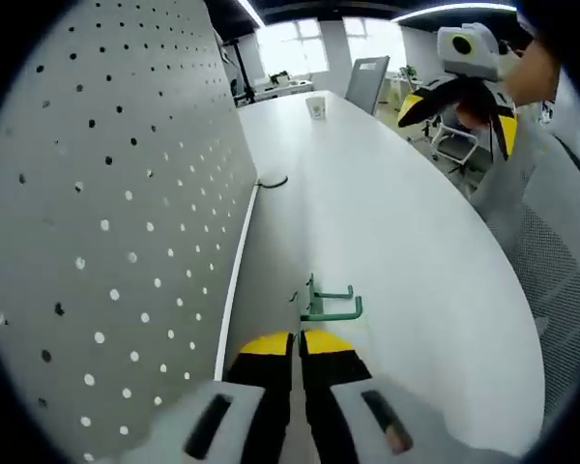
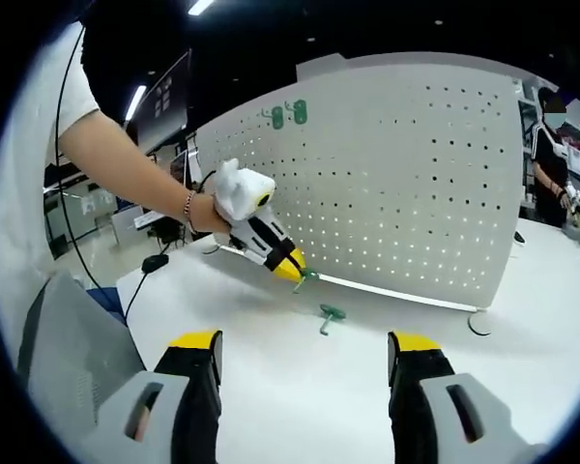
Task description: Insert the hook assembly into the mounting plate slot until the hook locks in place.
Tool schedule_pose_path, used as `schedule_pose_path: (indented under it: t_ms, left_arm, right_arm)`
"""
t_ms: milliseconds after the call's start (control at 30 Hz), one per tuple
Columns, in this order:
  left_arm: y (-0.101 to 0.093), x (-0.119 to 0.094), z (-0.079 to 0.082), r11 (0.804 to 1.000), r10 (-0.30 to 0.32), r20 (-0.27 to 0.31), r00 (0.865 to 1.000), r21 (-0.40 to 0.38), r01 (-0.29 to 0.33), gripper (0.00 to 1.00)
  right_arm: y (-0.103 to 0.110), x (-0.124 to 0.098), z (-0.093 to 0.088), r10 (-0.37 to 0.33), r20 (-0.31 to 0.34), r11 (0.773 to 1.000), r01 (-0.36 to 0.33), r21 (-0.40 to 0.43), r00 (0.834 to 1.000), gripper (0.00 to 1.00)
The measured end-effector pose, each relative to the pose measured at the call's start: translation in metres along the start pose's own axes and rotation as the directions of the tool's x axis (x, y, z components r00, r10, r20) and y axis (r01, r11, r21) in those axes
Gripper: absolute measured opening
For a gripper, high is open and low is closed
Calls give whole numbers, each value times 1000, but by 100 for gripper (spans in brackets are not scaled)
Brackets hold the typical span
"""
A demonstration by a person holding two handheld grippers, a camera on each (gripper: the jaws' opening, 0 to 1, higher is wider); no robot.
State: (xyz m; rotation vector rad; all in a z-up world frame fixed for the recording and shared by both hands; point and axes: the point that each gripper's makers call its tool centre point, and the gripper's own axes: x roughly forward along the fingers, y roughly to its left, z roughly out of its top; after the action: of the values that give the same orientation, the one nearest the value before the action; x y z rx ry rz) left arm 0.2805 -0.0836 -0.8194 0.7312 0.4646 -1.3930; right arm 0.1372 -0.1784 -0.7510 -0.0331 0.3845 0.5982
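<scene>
**Q:** What is happening at the pegboard?

**A:** A person is holding the left gripper (image 1: 299, 346) low over the white desk (image 1: 406, 222), its jaws pressed together on a green hook (image 1: 327, 302), apparently by its backplate, with the prongs pointing away from the perforated mounting plate (image 1: 106, 213). The plate is standing upright along the desk's long edge, so the hook is being carried close to its foot, probably to line up for a slot.

**Q:** And the other hand?

**A:** The right gripper (image 2: 304, 372) is hovering back from the board, jaws spread wide and holding nothing. From there it is looking at the left gripper (image 2: 271, 246) working near the plate's (image 2: 406, 184) bottom edge. A second green hook (image 2: 327, 315) is lying loose on the desk (image 2: 271, 358) just in front of the plate, and two green pieces (image 2: 287, 115) are already sitting near its top corner.

**Q:** Is the hook locked yet?

**A:** Not judging by this; it is clear of the holes and needs turning toward them.
</scene>
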Motion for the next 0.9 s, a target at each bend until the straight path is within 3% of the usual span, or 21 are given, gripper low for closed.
schedule_pose_path:
  t_ms: [300,467,667,800,900]
  left_arm:
    - [-1,-22,19,998,62,79,995,-21,-60,3]
    - [1,-31,29,993,97,124,988,-75,-89,3]
    - [-1,-46,45,988,140,174,975,-91,-125,3]
    - [0,-59,58,978,178,233,956,-152,-146,3]
    - [-2,-65,63,975,194,247,949,-154,-159,3]
  right_arm:
    - [1,-2,7,10,13,1000,-10,-10,1000,68]
    - [2,-2,15,15,29,1000,-15,-12,999,68]
    - [7,1,24,27,46,999,-26,-22,999,68]
    - [9,2,28,32,54,999,-31,-27,998,68]
    - [11,1,31,36,65,999,-35,-27,997,68]
